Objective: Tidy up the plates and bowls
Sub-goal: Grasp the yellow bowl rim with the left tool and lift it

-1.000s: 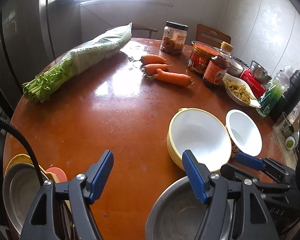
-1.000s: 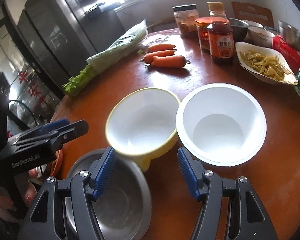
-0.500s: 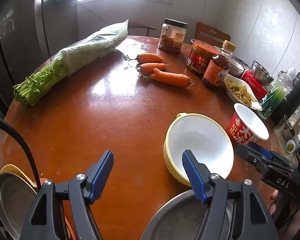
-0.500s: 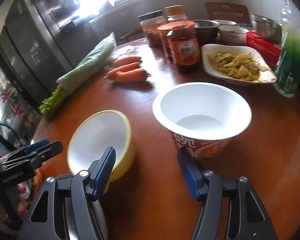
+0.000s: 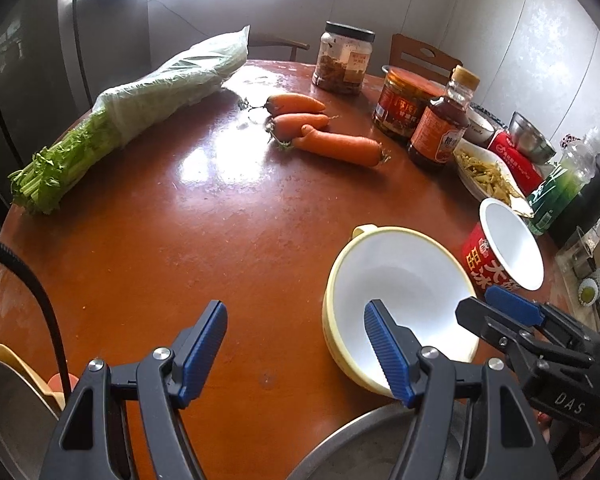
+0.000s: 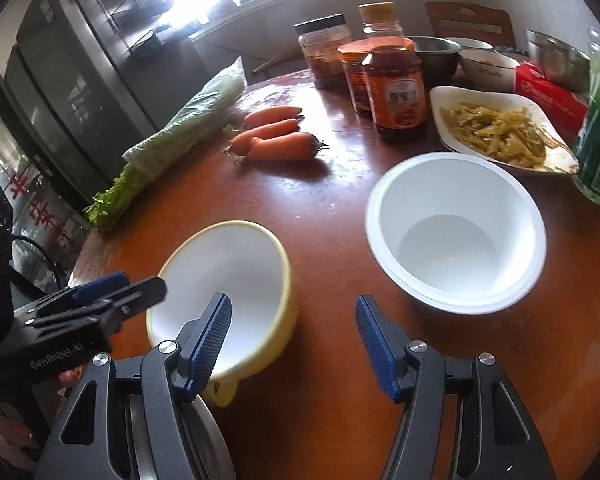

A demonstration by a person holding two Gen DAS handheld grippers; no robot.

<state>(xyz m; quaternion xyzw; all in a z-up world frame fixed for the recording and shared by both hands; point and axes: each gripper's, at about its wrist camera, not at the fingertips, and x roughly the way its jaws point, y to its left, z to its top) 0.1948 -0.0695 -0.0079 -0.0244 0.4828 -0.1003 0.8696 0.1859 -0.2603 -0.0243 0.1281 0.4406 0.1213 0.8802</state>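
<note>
Reddish-brown wood is filling both views, since we're hovering both grippers over the round table (image 5: 204, 216) right now. We're holding the left gripper (image 5: 296, 350) with its jaws standing wide and nothing between them, just bare tabletop, and its right finger is overlapping the near rim of the yellow bowl (image 5: 400, 300) in that view. We're keeping the right gripper (image 6: 294, 338) spread wide too, gripping nothing, with the yellow bowl (image 6: 228, 280) by its left finger and the white noodle cup (image 6: 456, 232) sitting ahead and to the right, apart from the bowl. From the left camera we're seeing that cup (image 5: 504, 248) has red printed sides. We're also catching a steel bowl (image 5: 364, 448) at the bottom edge, close to the yellow one, plus stacked dishes (image 5: 8, 400) at lower left. Further back, three carrots (image 5: 320, 132), bagged celery (image 5: 140, 108) and jars are sitting around.
</note>
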